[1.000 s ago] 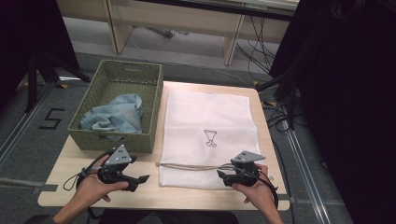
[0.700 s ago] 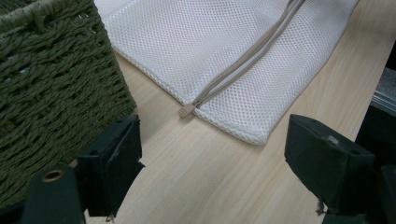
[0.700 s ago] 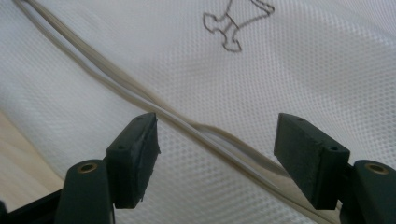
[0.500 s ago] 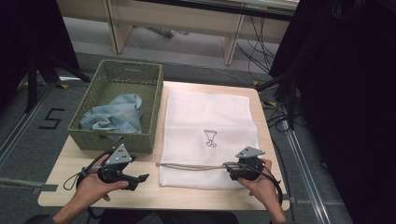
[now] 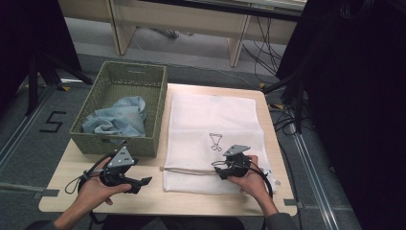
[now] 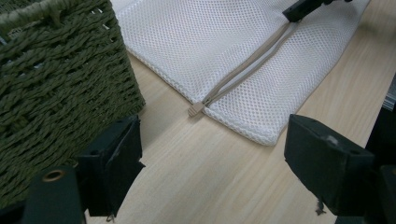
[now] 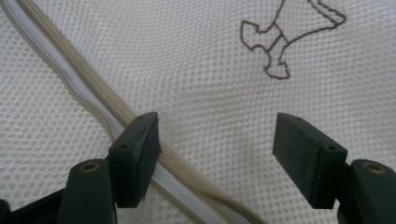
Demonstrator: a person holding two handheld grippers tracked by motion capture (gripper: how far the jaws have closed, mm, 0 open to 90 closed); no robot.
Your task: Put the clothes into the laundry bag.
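Right gripper [image 5: 221, 171]: jaws wide apart, nothing between them; pressed low over the white mesh laundry bag [image 5: 215, 124], one jaw sitting right on the beige zipper [image 7: 116, 109]
Left gripper [image 5: 141, 184]: jaws wide apart and empty; resting on the wooden table [image 5: 72, 191] just in front of the green woven basket [image 5: 143, 143]
Mesh laundry bag: flat on the table directly under the right gripper, and ahead of the left gripper's jaws — its near edge close to them
Zipper: runs along the bag's near edge from under the right gripper toward the left one; its free end [image 6: 195, 109] lies just ahead of the left jaws
Basket contents: crumpled blue cloth [image 5: 117, 120], beyond the left gripper
Likely step: finding the zipper pull to open the bag; I cannot see the pull itself
Risk: the right jaws may pinch mesh rather than the pull — the weave is thin and lies flat; then the whole bag slides toward the gripper instead of unzipping
Risk: with the left gripper off the fabric nothing anchors the bag; any tug would bunch it
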